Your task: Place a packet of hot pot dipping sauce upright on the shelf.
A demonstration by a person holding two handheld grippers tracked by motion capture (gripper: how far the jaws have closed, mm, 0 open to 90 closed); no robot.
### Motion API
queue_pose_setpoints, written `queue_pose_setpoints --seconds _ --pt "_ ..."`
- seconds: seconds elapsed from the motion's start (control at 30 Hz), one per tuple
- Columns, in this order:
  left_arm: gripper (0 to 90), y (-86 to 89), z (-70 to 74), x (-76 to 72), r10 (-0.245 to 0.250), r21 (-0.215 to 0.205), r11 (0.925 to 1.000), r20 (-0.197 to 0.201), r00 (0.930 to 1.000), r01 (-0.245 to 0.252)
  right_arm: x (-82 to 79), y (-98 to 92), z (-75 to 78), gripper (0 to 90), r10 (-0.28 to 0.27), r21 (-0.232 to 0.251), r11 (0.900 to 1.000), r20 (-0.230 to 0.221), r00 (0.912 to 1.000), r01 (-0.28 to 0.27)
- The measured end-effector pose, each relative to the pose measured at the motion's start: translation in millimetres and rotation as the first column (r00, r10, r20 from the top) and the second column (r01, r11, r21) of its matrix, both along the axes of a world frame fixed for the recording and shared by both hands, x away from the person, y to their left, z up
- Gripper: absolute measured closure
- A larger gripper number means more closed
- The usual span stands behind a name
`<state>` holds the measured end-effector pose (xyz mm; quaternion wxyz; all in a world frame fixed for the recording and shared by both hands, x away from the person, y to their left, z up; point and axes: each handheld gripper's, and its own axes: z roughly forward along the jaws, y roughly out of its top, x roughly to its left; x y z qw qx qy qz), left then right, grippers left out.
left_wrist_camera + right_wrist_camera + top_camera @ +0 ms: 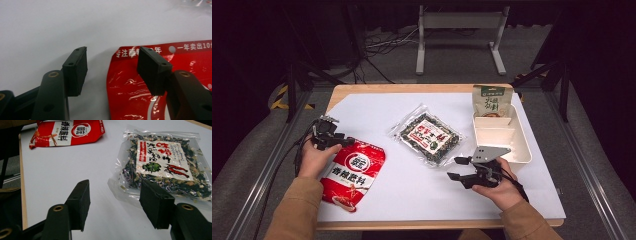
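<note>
A red sauce packet (354,172) lies flat at the table's left front. My left gripper (343,142) is open at the packet's top corner; in the left gripper view its jaws straddle the red packet's edge (140,82), one pad over white table, the other over the red film. A clear bag of dark dried vegetables (428,134) lies in the middle. My right gripper (456,168) is open, just in front of that bag's near corner. In the right gripper view the clear bag (162,162) lies beyond the jaws and the red packet (67,131) lies farther off.
A white divided tray (518,147) stands at the right, just behind the right hand. A green and white snack pouch (492,101) leans at the tray's far end. The white table cover (422,195) has bare room along the front middle.
</note>
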<state>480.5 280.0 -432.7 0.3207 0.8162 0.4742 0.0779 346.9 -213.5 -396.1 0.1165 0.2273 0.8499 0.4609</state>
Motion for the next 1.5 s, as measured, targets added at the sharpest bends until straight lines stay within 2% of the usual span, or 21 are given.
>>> queue_pose_setpoints --seconds 0.17,0.37,0.5,0.6,0.73,0.87,0.93,1.2,1.3,1.47,1.5 --pt "37.0 -4.2 -1.0 -0.6 -0.039 -0.028 0.9989 -0.003 0.9992 0.039 -0.3 0.7 -0.6 41.6 0.002 -0.003 1.0 0.001 1.0 -0.002" --pt "39.0 -8.4 -5.0 -0.6 -0.085 -0.015 0.9963 -0.026 0.9961 0.084 -0.2 0.8 -1.4 41.5 0.002 -0.006 1.0 0.002 1.0 -0.002" --pt "46.0 -8.1 -3.2 -0.7 -0.087 -0.004 0.9962 -0.028 0.9958 0.087 -1.0 1.0 -1.3 41.0 0.004 -0.01 1.0 0.005 1.0 -0.004" --pt "57.6 -6.5 -1.6 -2.3 -0.079 -0.001 0.9969 -0.024 0.9966 0.079 -0.7 0.8 -1.6 40.8 0.003 -0.008 1.0 0.003 1.0 -0.003" --pt "70.1 -7.0 0.0 -4.6 -0.053 0.011 0.9985 -0.001 0.9986 0.053 -0.6 0.4 -1.4 40.1 -0.003 -0.012 1.0 0.007 1.0 0.003" --pt "79.4 -14.1 -1.9 -5.7 -0.064 0.069 0.9956 0.012 0.9979 0.063 -0.9 2.4 -2.1 39.7 0.002 -0.016 1.0 0.004 1.0 -0.002" --pt "89.1 -15.3 -0.3 -7.1 -0.051 0.087 0.995 0.024 0.9984 0.049 -1.1 2.8 -1.8 39.7 0.004 -0.015 1.0 0.006 1.0 -0.004" --pt "90.0 -11.6 9.4 -13.2 -0.039 0.082 0.9961 0.058 0.9976 0.034 -0.4 0.9 -1.8 39.9 0.001 -0.01 1.0 0.003 1.0 -0.001" --pt "90.0 -8.9 13.6 -16.6 -0.031 0.074 0.997 0.082 0.9962 0.025 -0.7 1.5 -1.8 39.9 0.003 -0.013 1.0 0.001 1.0 -0.003" --pt "90.0 -4.2 26.8 -26.5 -0.012 0.062 0.9981 0.138 0.9903 0.003 -0.8 3.9 -1.5 40.6 0.008 -0.014 1.0 -0.004 1.0 -0.008" --pt "90.0 -4.7 32.1 -29.9 -0.01 0.069 0.9976 0.163 0.9865 -0.002 -0.6 5.0 -1.6 42.3 0.011 -0.015 1.0 -0.009 0.9999 -0.012"
